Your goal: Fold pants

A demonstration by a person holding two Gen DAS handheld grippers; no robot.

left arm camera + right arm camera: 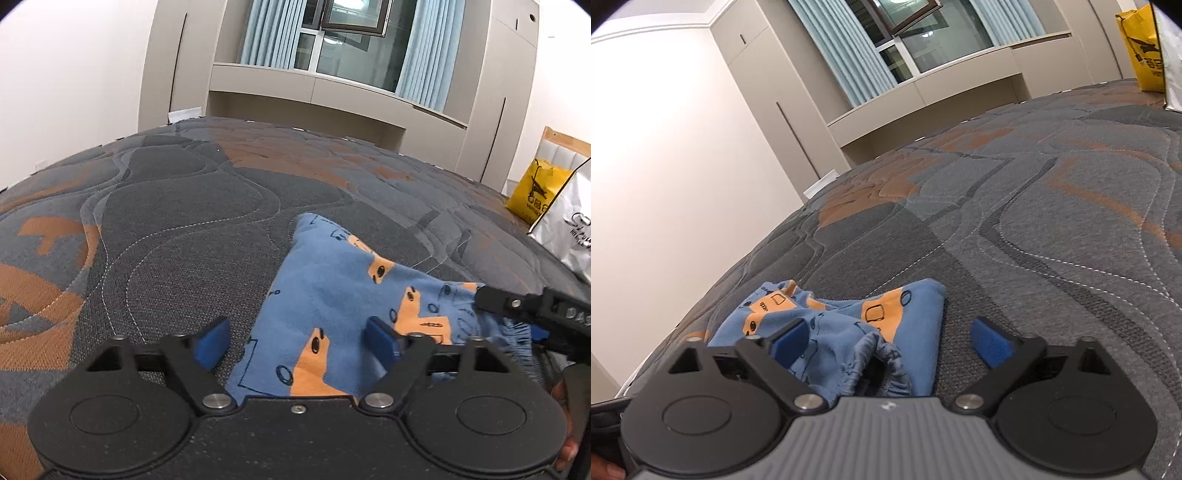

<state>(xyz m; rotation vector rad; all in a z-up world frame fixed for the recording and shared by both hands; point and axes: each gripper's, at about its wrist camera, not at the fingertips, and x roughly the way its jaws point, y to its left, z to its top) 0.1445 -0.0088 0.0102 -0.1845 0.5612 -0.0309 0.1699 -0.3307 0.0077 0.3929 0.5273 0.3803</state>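
Blue pants lie bunched on the mattress, both the left gripper and right gripper over them, gaping wide, holding nothing.

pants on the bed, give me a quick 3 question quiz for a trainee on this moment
1. True or false: the left gripper is shut on the pants.
2. What pattern is on the blue pants? A) white stripes B) orange shapes with black outlines C) red dots
3. Fill in: the yellow bag stands at the far edge of the ____.

Key:
1. False; both it and the right gripper are open and hold nothing.
2. B
3. bed
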